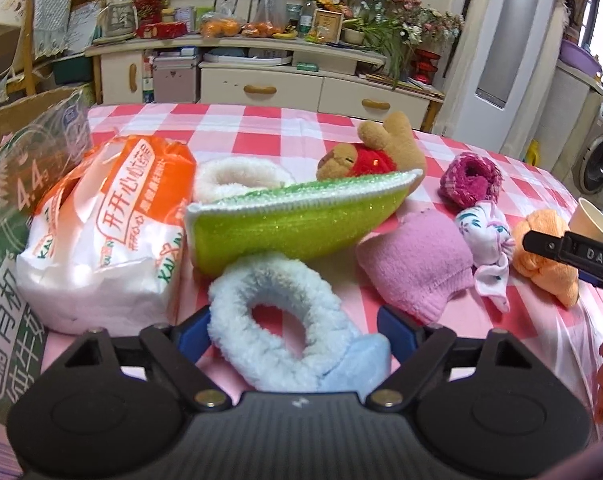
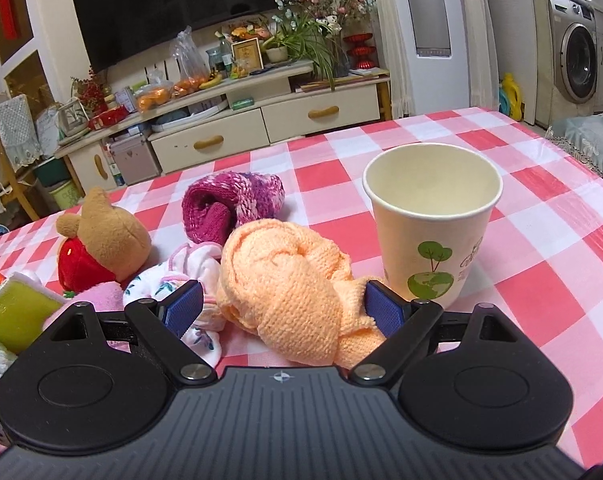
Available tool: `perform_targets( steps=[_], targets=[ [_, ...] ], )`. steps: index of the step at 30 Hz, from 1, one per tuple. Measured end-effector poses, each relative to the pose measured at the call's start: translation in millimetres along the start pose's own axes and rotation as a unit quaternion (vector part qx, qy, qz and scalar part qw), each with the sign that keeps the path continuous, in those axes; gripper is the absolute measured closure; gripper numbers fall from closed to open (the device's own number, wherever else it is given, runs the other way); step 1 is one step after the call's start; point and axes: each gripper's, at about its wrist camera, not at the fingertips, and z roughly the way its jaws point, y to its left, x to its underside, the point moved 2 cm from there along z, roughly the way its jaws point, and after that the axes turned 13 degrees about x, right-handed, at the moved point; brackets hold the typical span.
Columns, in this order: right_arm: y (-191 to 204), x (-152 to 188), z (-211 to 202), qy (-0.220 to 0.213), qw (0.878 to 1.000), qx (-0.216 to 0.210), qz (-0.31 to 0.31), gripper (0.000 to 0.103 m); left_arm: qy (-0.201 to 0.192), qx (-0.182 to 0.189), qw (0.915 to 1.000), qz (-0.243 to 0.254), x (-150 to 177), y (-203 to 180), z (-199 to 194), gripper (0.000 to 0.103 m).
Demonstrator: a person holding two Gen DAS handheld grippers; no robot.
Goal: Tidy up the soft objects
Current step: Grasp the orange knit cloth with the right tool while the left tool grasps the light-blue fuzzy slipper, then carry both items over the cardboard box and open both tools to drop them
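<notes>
Clearly, two pick-ups are being prepared at the same moment. The left gripper (image 1: 295, 330) is set around a pale blue fleece slipper (image 1: 277, 336) that lies at the near edge of the checked tablecloth (image 1: 261, 120). Its jaws are spread, one blue pad on each side of the fluffy collar; whether the pads already press on the fleece cannot be told for sure, but a small gap seems to remain on the right. The right gripper (image 2: 283, 312) is placed around an orange knitted cloth (image 2: 285, 280), just beside a paper cup (image 2: 429, 224) on its right. Its jaws are also spread; the right pad touches the knit, while the left pad stands apart from it.

Other soft things are scattered between the two: a green glittery sponge pad (image 1: 293, 224), a pink knitted piece (image 1: 417, 264), a floral cloth bundle (image 1: 487, 240), a magenta knitted sock (image 1: 469, 180) and a plush bear (image 1: 377, 152). A tissue pack (image 1: 101, 232) lies at the left, near a cardboard box (image 1: 17, 208).

The step in hand is judged to be the grasp itself. Next, both jaws must be closed firmly, since soft material gives way. On the right, care is needed so that the cup is not pushed over.
</notes>
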Motion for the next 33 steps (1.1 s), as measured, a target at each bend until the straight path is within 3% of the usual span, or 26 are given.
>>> perform_targets(
  steps=[11,19,33],
  targets=[
    [2.9,-3.2,8.0,0.005,1.000,0.007,-0.002,0.002,0.007,0.025,0.9992,0.031,-2.3,-11.8,5.7,0.053],
    [6.1,1.1,-0.9,0.002,1.000,0.002,-0.012,0.015,0.013,0.056,0.9977,0.035,1.9,-22.1,2.4,0.060],
    [9.5,11.6,-17.2,0.026,0.998,-0.048,0.011,0.017,0.025,0.113,0.9930,0.025,17.6,-24.9,-13.2,0.060]
  ],
)
